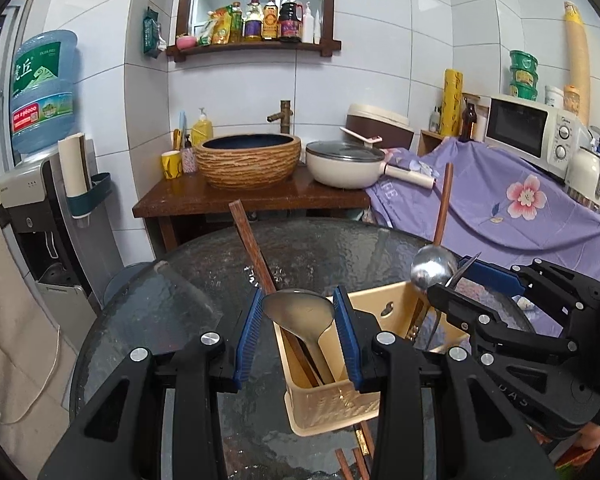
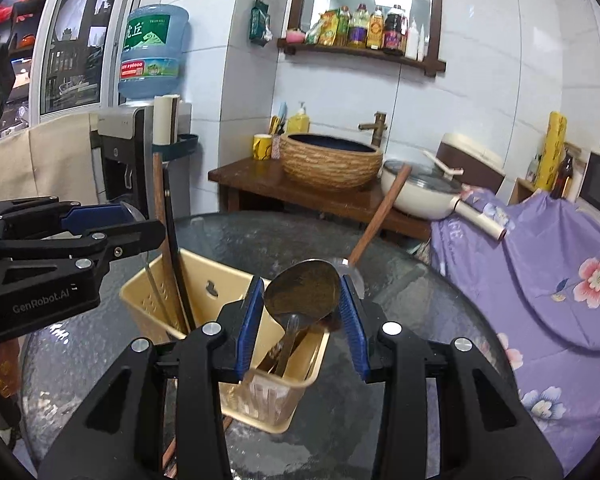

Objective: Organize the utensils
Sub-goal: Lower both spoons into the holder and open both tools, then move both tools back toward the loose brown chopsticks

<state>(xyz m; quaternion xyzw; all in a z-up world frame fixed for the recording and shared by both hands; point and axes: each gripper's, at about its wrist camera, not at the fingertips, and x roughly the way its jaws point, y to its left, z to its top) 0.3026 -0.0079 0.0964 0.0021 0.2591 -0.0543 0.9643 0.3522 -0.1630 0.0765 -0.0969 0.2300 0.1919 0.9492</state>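
Claws (image 1: pixel 299 336) (image 2: pixel 302 322) each clamp a spoon; "GenRobot.AI" marks the left.

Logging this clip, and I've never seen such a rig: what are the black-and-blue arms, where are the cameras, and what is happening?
There is no robot. A person carries a hand-held gripper in each hand, with a fisheye camera looking along its blue-padded fingers. One picture comes from the left hand-held gripper, the other from the right hand-held gripper. On the round glass table stands a beige utensil holder with chopsticks in it. Each gripper pinches a spoon by its bowl, handle down in the holder: the steel spoon left, the second spoon right.
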